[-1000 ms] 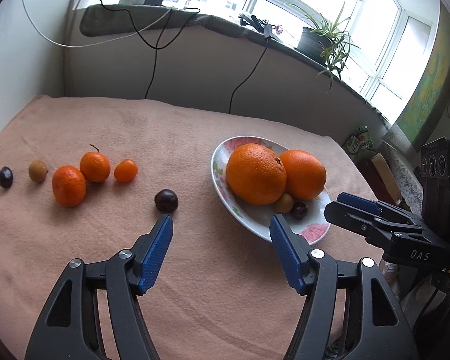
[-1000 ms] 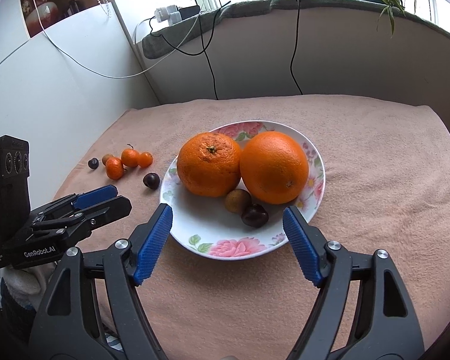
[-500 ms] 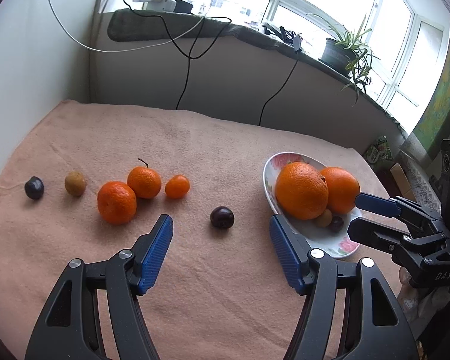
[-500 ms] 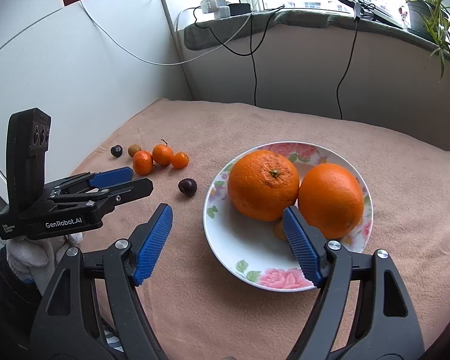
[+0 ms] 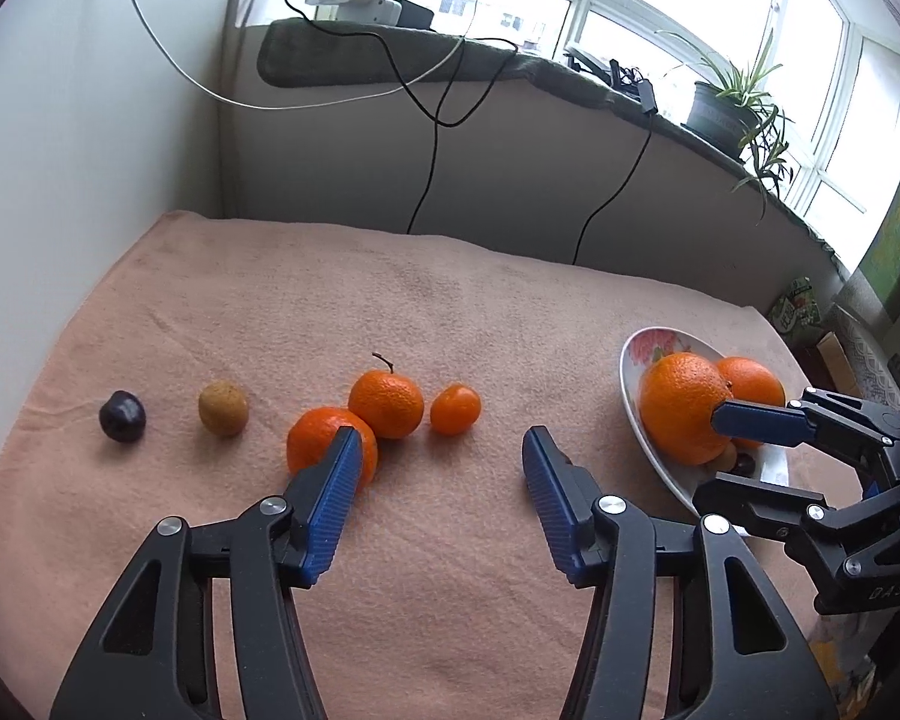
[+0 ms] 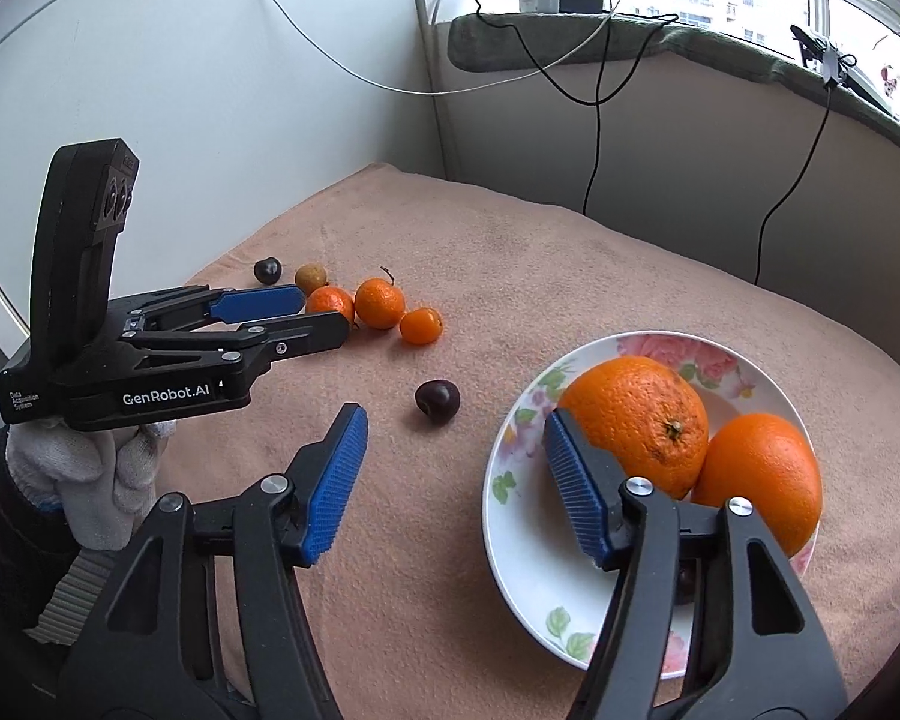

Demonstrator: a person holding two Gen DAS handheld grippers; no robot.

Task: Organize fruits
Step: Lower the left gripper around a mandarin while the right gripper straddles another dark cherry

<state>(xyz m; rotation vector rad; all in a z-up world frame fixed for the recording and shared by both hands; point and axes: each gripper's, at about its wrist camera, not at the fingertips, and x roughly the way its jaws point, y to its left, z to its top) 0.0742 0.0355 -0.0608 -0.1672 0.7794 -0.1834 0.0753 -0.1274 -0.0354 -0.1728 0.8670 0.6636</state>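
Both grippers have swung leftward across the pink towel-covered table (image 5: 450, 300), and the jaws of each have just been closing, with nothing between them. Left gripper (image 5: 438, 480): fingers spread, empty; just beyond its left fingertip lies the nearest of three small orange mandarins (image 5: 324, 441), with the stemmed mandarin (image 5: 386, 397) touching it and the smallest mandarin (image 5: 455, 409) just beside that. Farther left of the fingers sit a small tan round fruit (image 5: 222, 407) and a dark purple plum (image 5: 122, 415). Right gripper (image 6: 456, 468): fingers spread, empty; a second dark plum (image 6: 437, 397) lies just ahead of the gap between its fingers (hidden behind the right finger in the left wrist view). Its right finger overlaps the white floral ceramic plate (image 6: 528, 546), which holds two large oranges (image 6: 636, 420) touching one another.

Handling, as judged: the plum is light, smooth and easily bruised, and would roll on the towel; pinch it gently across its widest part. Mandarins are soft-skinned and best gripped across the middle, clear of the stem.
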